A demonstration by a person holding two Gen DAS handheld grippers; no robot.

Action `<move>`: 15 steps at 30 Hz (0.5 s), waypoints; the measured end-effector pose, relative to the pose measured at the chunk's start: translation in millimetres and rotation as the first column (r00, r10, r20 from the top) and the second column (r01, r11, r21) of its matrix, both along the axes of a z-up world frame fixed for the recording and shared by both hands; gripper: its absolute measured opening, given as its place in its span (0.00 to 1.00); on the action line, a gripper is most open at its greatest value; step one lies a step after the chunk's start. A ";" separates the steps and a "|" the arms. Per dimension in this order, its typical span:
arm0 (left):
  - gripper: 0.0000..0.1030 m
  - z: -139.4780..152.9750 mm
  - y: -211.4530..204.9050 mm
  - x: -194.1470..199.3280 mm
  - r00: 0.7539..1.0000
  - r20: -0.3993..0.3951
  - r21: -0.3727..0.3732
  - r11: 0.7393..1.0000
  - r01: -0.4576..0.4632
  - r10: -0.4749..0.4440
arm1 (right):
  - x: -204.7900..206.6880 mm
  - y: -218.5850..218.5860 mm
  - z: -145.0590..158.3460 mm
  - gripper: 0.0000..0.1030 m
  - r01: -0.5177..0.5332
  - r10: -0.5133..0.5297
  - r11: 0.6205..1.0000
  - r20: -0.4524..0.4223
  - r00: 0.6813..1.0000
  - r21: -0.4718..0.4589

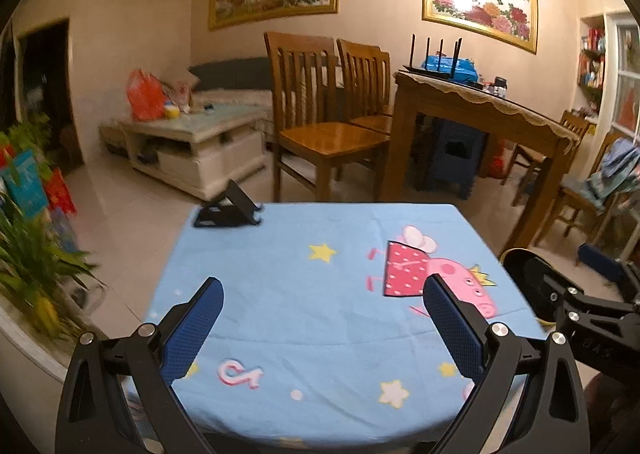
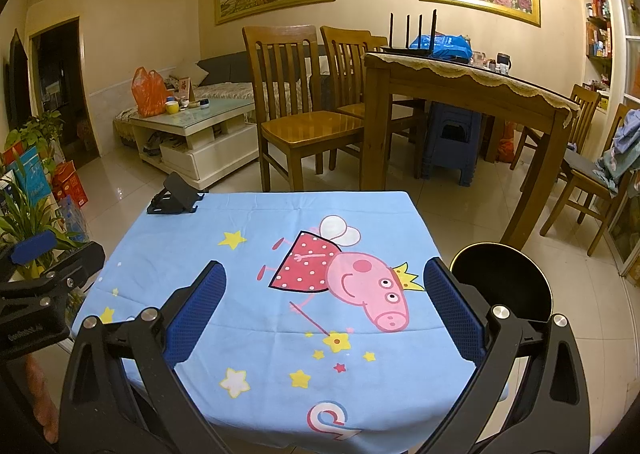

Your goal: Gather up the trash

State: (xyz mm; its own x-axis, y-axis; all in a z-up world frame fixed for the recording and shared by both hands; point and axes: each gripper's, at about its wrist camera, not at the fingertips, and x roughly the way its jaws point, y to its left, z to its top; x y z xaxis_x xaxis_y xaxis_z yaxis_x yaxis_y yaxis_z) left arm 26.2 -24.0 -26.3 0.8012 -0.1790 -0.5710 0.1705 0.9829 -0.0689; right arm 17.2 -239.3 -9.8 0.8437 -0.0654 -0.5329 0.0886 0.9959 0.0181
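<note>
Both tools, left [image 1: 323, 296] and right [image 2: 325, 280], hover with fingers spread apart and empty over the blue-clothed worktop [image 2: 248, 286], the black bin [image 2: 502, 282] at lower right just beside the right tool.

Left tongs [image 1: 323, 288] and right tongs [image 2: 325, 272] both hover side by side, blue fingers spread wide, empty.

tablecloth [image 2: 256, 294]: light blue, pink pig, yellow stars | bin [image 2: 502, 286]: black | tool pads [image 2: 196, 314]: blue

left gripper [image 1: 323, 294]: black frame; blue textured pads; silver screws | right gripper [image 2: 325, 278]: apparently identical
</note>
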 end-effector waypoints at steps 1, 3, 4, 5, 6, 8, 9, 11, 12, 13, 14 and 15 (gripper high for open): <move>0.94 -1.6 1.4 1.3 1.000 -0.009 -0.010 1.000 0.002 -0.002 | 0.0 -0.1 0.0 0.95 0.000 0.000 1.000 0.000 1.000 0.000; 0.94 -2.5 2.1 2.7 1.000 -0.008 0.003 1.000 -0.011 0.011 | 0.3 0.4 -0.5 0.95 0.000 0.000 1.000 -0.003 1.000 0.001; 0.94 -2.8 1.2 1.8 1.000 -0.001 0.016 1.000 -0.023 0.023 | 0.0 0.9 -1.4 0.95 -0.001 0.001 1.000 -0.004 1.000 0.001; 0.94 -2.7 1.5 1.4 0.999 0.005 0.020 0.999 -0.032 0.032 | 0.0 1.1 -2.1 0.95 -0.001 0.001 1.000 -0.005 1.000 0.001; 0.94 -2.3 3.7 1.8 0.999 0.009 0.019 0.999 -0.044 0.044 | 0.1 1.4 -2.9 0.95 -0.002 0.002 1.000 -0.006 1.000 0.001; 0.94 -0.9 7.1 0.2 0.997 0.026 0.007 0.997 -0.074 0.074 | -0.6 1.8 -4.1 0.95 -0.001 0.001 1.000 -0.008 1.000 0.003; 0.94 -0.6 7.3 -0.2 0.997 0.027 0.005 0.998 -0.069 0.068 | -0.3 1.8 -5.3 0.95 -0.001 0.002 1.000 -0.010 1.000 0.004; 0.94 -0.3 6.7 1.0 0.997 0.030 0.018 0.997 -0.071 0.070 | 0.3 0.9 -6.7 0.95 -0.002 0.002 1.000 -0.014 1.000 0.006; 0.94 -0.8 6.3 0.7 0.996 0.035 0.028 0.996 -0.081 0.080 | 1.1 -0.4 -6.7 0.95 -0.002 0.002 1.000 -0.016 1.000 0.008; 0.94 -1.7 5.6 0.9 0.995 0.037 0.044 0.995 -0.092 0.090 | 0.4 -0.8 -6.7 0.95 -0.001 0.001 1.000 -0.016 1.000 0.010; 0.94 -3.0 5.4 3.3 0.996 0.031 0.059 0.994 -0.091 0.089 | 0.2 -0.8 -6.7 0.95 0.000 0.001 1.000 -0.015 1.000 0.010; 0.94 -5.2 3.7 6.0 0.997 0.017 0.079 0.994 -0.081 0.080 | 0.3 -0.8 -6.8 0.95 0.000 0.000 1.000 -0.016 1.000 0.009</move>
